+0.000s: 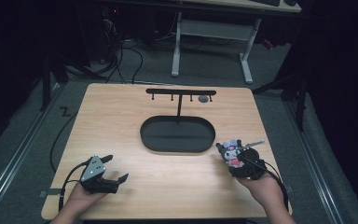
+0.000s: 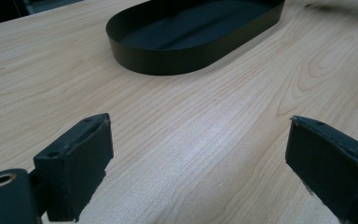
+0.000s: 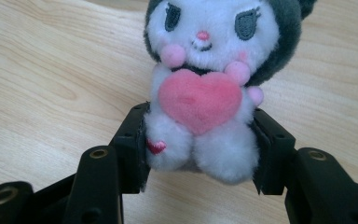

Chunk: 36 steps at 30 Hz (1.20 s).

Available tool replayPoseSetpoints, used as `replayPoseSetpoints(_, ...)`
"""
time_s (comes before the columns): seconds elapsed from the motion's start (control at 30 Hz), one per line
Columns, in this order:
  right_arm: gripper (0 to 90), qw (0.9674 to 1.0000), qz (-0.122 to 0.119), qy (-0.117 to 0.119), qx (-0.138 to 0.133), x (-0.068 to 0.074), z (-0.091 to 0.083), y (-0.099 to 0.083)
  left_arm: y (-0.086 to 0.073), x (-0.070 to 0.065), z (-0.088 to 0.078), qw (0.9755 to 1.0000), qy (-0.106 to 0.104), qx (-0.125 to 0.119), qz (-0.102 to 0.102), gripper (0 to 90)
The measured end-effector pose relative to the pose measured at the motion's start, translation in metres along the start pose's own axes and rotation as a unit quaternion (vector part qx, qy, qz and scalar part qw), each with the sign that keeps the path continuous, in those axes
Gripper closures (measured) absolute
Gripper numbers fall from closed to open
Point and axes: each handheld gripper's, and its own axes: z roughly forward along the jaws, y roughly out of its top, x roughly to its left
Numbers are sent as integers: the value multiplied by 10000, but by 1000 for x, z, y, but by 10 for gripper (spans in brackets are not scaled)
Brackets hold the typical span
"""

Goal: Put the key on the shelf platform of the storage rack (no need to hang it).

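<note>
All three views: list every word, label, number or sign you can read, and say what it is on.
None: there is no readable text.
The plush toy in the right gripper bears only embroidered hearts, no letters.
The tray, the hook stand, the table and the left gripper show no markings.

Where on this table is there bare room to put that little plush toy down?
The oval black tray is empty. Bare wood lies between the left gripper and the right gripper holding the plush toy. The hook stand crowds the far edge.
</note>
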Motion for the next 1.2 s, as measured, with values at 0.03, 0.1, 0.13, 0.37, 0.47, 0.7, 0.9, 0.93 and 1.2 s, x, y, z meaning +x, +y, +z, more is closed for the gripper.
replayPoseSetpoints(0.03, 479, 10000, -48, -8, -4, 1, -2, 2, 0, 0, 0, 10000, 1, -6, 0, 83)
replayPoseSetpoints(0.1, 480, 10000, -35, 14, -40, 2, -4, 4, 0, 0, 0, 10000, -1, 0, 6, 83)
replayPoseSetpoints(0.13, 480, 10000, -45, 16, -68, 2, -6, 6, 0, 0, 0, 10000, -1, 1, 7, 83)
replayPoseSetpoints(0.37, 479, 9999, -45, 39, -134, 6, -12, 16, 0, 0, 0, 10000, 1, -7, 1, 83)
replayPoseSetpoints(0.47, 479, 9998, -113, 35, -144, 11, -12, 22, 0, 0, 0, 10000, -2, -10, -1, 83)
replayPoseSetpoints(0.7, 479, 9997, -185, 30, -135, 17, -12, 30, 0, 0, 0, 10000, -11, 4, 3, 84)
replayPoseSetpoints(0.9, 479, 9995, -262, 44, -183, 22, -14, 41, 0, 0, 0, 10000, -18, -1, 3, 84)
replayPoseSetpoints(0.93, 479, 9994, -265, 52, -193, 24, -14, 42, 0, 0, 0, 10000, -16, -3, 5, 84)
replayPoseSetpoints(1.2, 479, 9991, -360, 64, -193, 32, -13, 56, 0, 0, 0, 10000, -20, 1, 22, 84)
